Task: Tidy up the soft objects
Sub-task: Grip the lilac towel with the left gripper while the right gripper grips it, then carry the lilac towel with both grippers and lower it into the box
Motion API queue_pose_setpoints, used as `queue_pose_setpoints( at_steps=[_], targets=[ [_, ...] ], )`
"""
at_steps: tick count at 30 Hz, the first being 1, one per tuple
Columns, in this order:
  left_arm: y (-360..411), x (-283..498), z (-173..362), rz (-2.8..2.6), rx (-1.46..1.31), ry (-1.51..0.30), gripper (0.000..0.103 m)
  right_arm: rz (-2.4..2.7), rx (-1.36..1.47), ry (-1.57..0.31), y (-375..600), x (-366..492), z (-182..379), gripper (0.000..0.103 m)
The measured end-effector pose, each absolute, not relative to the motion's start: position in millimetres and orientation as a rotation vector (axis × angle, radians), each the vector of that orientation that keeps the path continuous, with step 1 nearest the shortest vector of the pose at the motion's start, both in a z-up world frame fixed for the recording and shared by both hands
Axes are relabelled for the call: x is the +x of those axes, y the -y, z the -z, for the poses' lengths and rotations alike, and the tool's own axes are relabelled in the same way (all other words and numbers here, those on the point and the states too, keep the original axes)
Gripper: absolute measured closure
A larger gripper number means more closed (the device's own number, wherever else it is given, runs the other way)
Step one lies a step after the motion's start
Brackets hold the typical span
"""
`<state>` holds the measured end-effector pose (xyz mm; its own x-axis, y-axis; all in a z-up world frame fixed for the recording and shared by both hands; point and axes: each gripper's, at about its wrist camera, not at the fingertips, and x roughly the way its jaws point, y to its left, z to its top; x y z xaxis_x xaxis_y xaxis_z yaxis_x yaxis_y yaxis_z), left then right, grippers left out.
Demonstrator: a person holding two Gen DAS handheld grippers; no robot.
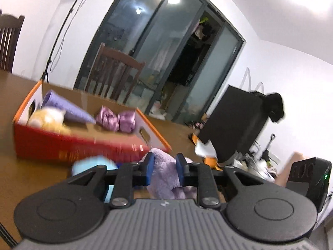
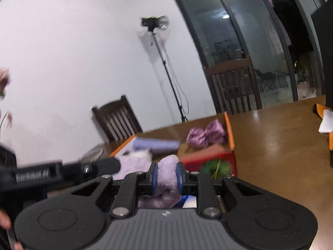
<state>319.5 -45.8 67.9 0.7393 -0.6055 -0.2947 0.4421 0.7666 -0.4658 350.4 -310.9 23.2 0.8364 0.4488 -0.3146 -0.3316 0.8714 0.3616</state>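
My left gripper (image 1: 165, 167) is shut on a fluffy lilac plush (image 1: 164, 177), held just in front of a red and orange cardboard box (image 1: 62, 145). My right gripper (image 2: 167, 177) is shut on the same lilac plush (image 2: 167, 179), close to the box (image 2: 208, 156). The left gripper's black body (image 2: 62, 171) shows at the left of the right wrist view. The box holds a purple rolled cloth (image 1: 68, 106), a shiny pink bow (image 1: 116, 119) and a cream plush (image 1: 47, 118). A light blue soft thing (image 1: 93, 166) lies by the box.
The brown wooden table (image 2: 270, 145) carries an orange and white object (image 1: 206, 150) and a black box (image 1: 235, 125) at the right. Wooden chairs (image 2: 118, 118) stand behind the table. A light stand (image 2: 166, 62) stands by the wall.
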Motion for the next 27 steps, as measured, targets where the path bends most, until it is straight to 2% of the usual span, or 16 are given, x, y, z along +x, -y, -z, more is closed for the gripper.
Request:
queue_pose_setpoints(
  at_steps=[6, 9, 13, 23, 25, 27],
  targets=[
    [32.5, 243.2, -30.6, 0.584, -0.383, -0.552, 0.079, -0.441, 0.318, -0.542, 293.4, 275.8, 9.7, 0.085],
    [27.1, 222.3, -19.0, 0.586, -0.36, -0.601, 0.062, -0.423, 0.303, -0.597, 285.1, 251.1, 26.9, 0.083],
    [25.5, 214.0, -12.8, 0.578, -0.333, -0.642, 0.056, -0.394, 0.309, -0.609, 281.5, 235.1, 37.4, 0.078],
    [27.2, 219.1, -5.6, 0.518, -0.363, -0.694, 0.057, -0.394, 0.32, -0.616, 286.9, 232.3, 43.1, 0.076],
    [29.6, 223.3, -1.1, 0.511, -0.359, -0.714, 0.06, -0.39, 0.331, -0.619, 288.4, 235.0, 45.0, 0.068],
    [29.9, 226.9, 1.7, 0.52, -0.371, -0.727, 0.064, -0.392, 0.345, -0.627, 290.2, 237.9, 48.0, 0.066]
  ],
)
